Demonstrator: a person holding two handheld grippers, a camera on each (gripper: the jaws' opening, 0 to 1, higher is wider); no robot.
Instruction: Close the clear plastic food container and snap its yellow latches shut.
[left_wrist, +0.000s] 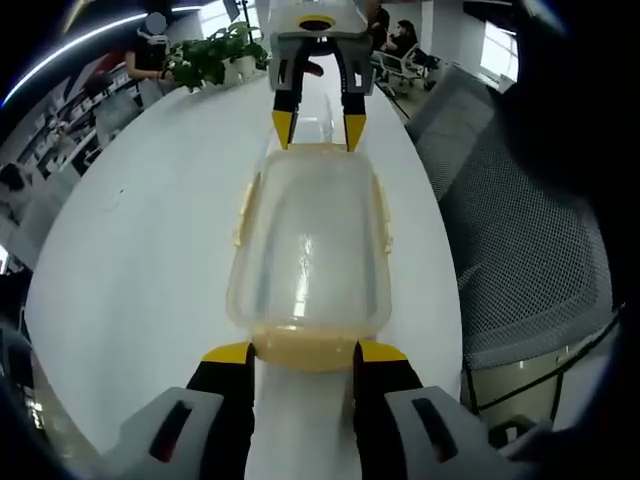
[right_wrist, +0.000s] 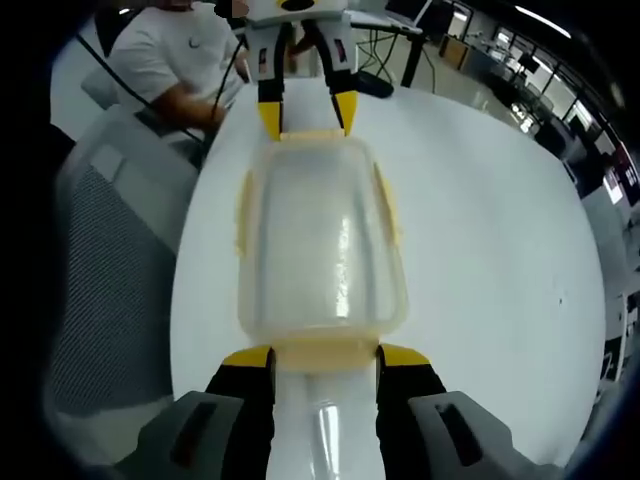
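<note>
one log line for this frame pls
clear plastic food container lid on, white table | left gripper open at near yellow end latch | right gripper open, opposite end

Open-plan office: white table (left_wrist: 140, 260), mesh chair (left_wrist: 520, 260), potted plants (left_wrist: 215, 55), seated people (right_wrist: 175, 60), ceiling light strips (left_wrist: 90, 40).

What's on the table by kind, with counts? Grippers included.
Clear plastic food container: 1
Yellow latches: 4 (end latch, end latch, side latch, side latch)
Grippers: 2 (left gripper, right gripper)
Potted plant: 1
Total: 8
</note>
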